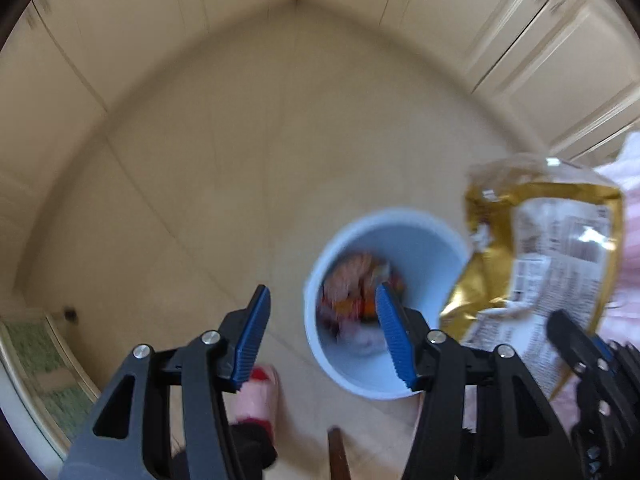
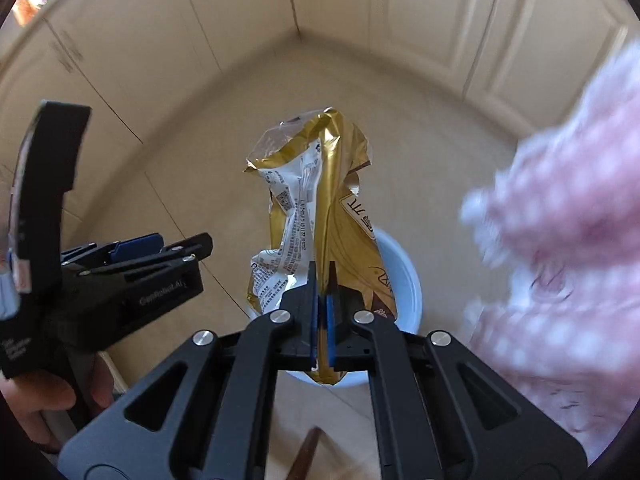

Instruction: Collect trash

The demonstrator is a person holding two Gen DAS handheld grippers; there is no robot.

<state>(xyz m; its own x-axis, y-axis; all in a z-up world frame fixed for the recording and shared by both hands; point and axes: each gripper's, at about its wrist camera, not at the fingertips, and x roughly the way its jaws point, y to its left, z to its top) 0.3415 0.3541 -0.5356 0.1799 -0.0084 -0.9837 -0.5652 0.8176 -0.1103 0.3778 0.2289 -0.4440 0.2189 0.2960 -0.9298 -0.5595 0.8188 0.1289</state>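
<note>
Beige floor tiles [image 1: 240, 184] meet cream cupboards [image 2: 440, 20]. Center frame, the right gripper [image 2: 323, 280] pinches a gold bag [image 2: 320, 184] above the bin [image 1: 400, 240]; the left gripper [image 1: 320, 312] gapes empty.

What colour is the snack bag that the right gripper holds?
Gold with white printed panels; the snack bag shows best in the right wrist view.

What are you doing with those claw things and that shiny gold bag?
A person is picking up trash with a claw in each hand. The right claw is pinched shut on a crumpled gold snack bag, holding it over a light blue bin on the floor. The bin already has some colourful wrappers inside. The left claw is open and holding nothing.
</note>
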